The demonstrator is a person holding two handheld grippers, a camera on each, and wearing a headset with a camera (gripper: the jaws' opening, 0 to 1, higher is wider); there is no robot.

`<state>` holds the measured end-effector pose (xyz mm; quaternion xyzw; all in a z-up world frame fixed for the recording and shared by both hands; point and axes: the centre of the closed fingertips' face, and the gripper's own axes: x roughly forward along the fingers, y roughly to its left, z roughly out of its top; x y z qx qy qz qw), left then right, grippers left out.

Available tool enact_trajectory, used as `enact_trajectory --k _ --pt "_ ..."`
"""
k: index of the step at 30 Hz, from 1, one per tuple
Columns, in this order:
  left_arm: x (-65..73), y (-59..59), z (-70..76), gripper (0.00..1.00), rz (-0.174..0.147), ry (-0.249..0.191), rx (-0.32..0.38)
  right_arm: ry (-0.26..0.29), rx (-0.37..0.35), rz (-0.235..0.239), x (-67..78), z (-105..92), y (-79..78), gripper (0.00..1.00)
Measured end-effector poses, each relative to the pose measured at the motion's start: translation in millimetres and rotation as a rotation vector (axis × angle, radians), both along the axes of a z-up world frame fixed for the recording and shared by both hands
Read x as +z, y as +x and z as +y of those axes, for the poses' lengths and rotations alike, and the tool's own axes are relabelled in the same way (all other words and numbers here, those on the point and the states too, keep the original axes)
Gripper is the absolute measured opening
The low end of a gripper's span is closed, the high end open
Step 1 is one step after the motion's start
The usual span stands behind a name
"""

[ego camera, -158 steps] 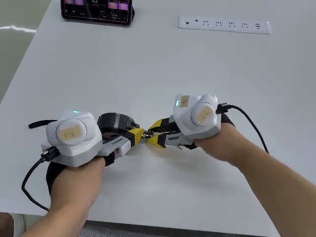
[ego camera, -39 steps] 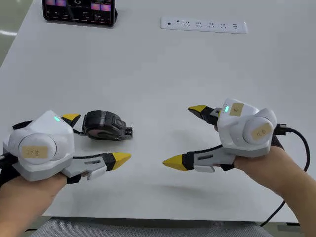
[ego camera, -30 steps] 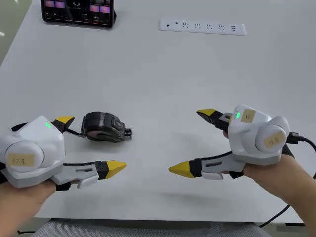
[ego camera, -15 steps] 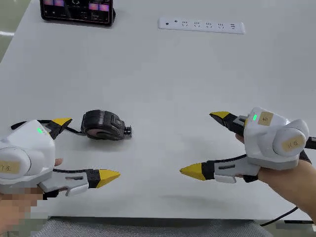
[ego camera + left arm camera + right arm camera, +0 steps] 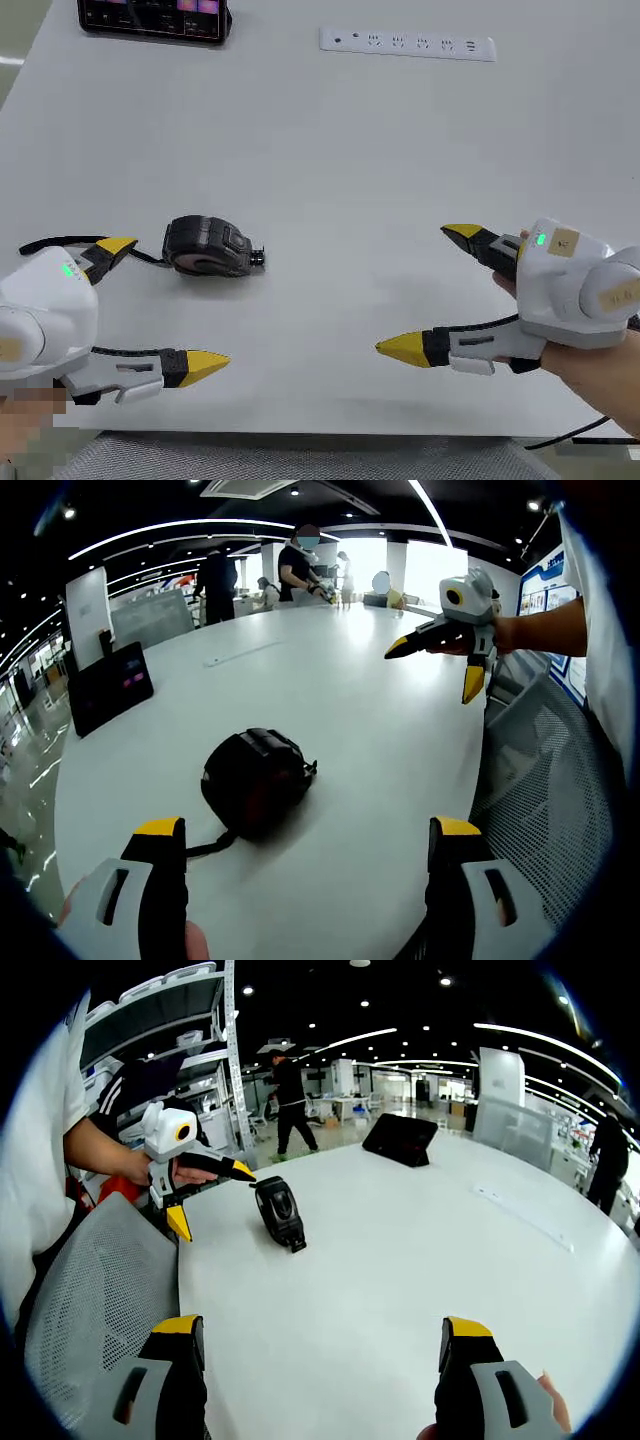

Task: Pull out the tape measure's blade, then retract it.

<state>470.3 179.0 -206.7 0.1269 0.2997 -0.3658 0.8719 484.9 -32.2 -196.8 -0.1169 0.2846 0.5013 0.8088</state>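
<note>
**A:** Where's the tape measure (image 5: 207,246)?

**B:** It's resting on the desk (image 5: 330,150), left of centre. The blade looks to be fully inside. Just the small end hook (image 5: 257,257) pokes out, pointing toward the right side, and a thin black strap (image 5: 60,242) trails off the other end.

**A:** How will it handle?

**B:** My guess is a hard, compact black case, dense enough to stay put and unlikely to crush. The blade should be thin and springy and will probably tug back. I'd clamp the case across its broad sides with one gripper and pinch the hook with the other.

**A:** And the grippers?

**B:** The left gripper (image 5: 167,301) has its jaws spread wide and holds nothing. It sits near the tape measure, not touching it. The right gripper (image 5: 425,289) is also spread and holds nothing, well apart from the tape measure.

**A:** Anything in the way?

**B:** No. A power strip (image 5: 407,43) and a dark tablet (image 5: 150,15) lie at the far edge.
</note>
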Motion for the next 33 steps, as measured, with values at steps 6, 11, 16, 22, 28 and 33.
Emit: enact_trajectory --k 6,11,16,22,28,33 --pt "-2.3 -5.6 -0.4 0.99 0.009 0.003 -0.021 0.001 -0.01 0.012 -1.4 -6.3 -4.5 0.98" --pt "-2.8 -9.6 -1.0 0.99 0.014 -0.002 -0.032 0.001 -0.021 0.013 -1.9 -11.6 -7.5 0.99" --pt "-1.1 -8.9 2.4 0.99 0.015 -0.009 -0.024 -0.002 -0.028 0.02 -3.0 -16.9 -9.7 0.99" --pt "2.4 -6.2 7.8 0.99 0.011 -0.023 -0.012 -0.007 -0.037 0.03 -3.1 -22.4 -12.8 0.99" --pt "2.8 -4.3 17.1 0.99 0.014 -0.026 0.012 -0.01 -0.049 0.031 -3.8 -30.9 -14.4 0.99" --pt "4.0 -5.0 18.3 0.99 0.018 -0.036 0.012 -0.009 -0.056 0.034 -4.0 -34.6 -16.0 0.99"
